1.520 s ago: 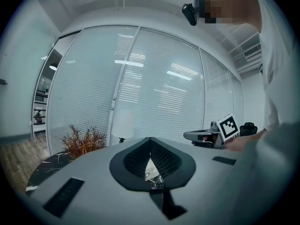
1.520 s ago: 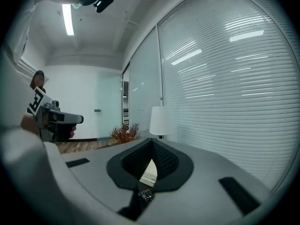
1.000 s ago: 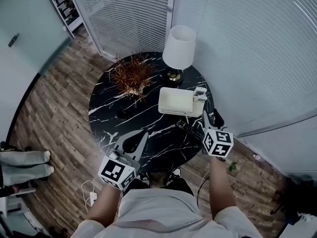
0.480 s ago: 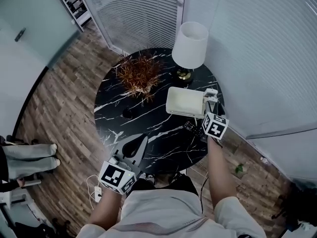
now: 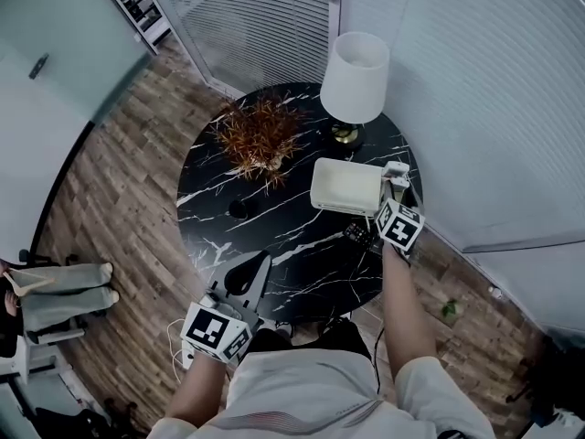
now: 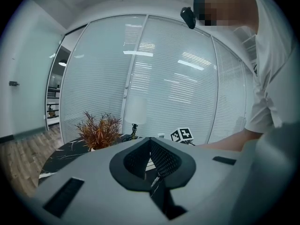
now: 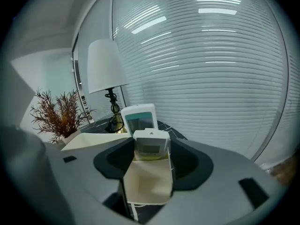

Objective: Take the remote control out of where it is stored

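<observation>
White plastic remote control [image 7: 151, 145] stands in a cream holder [image 7: 146, 184], probably light, stiff, slippery. Your right tool [image 7: 152, 159], jaws just opened, straddles it ungripped. Pinch its exposed upper sides.

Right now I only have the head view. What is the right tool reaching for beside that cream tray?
Observer: The right tool has a cream holder standing between its open jaws, which have just been opening.
Operator: Is anything in it?
Observer: A white remote, upright, its small screen facing the tool.
Operator: Only one?
Observer: No, a taller remote stands just behind it.
</observation>
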Motion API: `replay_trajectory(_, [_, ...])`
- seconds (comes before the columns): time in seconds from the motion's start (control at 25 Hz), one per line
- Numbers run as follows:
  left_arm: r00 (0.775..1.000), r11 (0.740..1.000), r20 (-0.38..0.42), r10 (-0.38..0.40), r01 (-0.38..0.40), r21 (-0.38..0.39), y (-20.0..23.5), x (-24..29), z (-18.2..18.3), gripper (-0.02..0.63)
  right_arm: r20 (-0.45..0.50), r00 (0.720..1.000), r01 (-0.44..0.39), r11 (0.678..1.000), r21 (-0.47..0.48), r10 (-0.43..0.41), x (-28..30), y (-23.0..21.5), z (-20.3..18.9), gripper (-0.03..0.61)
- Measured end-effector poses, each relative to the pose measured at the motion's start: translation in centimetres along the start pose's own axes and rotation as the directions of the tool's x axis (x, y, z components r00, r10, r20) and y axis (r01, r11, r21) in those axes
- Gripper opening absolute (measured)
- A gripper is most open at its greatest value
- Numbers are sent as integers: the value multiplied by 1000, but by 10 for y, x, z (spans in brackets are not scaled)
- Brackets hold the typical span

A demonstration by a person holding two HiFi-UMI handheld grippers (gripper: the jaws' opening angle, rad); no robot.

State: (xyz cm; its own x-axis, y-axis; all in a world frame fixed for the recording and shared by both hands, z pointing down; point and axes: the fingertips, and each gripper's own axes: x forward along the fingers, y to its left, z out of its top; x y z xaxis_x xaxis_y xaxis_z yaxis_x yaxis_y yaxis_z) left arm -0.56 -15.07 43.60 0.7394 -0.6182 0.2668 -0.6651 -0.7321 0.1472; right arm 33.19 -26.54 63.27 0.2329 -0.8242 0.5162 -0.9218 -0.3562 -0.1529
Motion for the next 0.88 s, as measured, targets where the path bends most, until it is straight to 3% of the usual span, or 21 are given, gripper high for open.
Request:
replay_trajectory(0.48, [1000,1000,1,-14,14,1,-2,1,-2,9,25,999,-32,999,-12,32,-5,3,4,228])
replay_trajectory(0.88, [1000,1000,19,-12,13,-19,-2,-3,-1,9,78,995,-49,996,-72,55,-26,15,44,227])
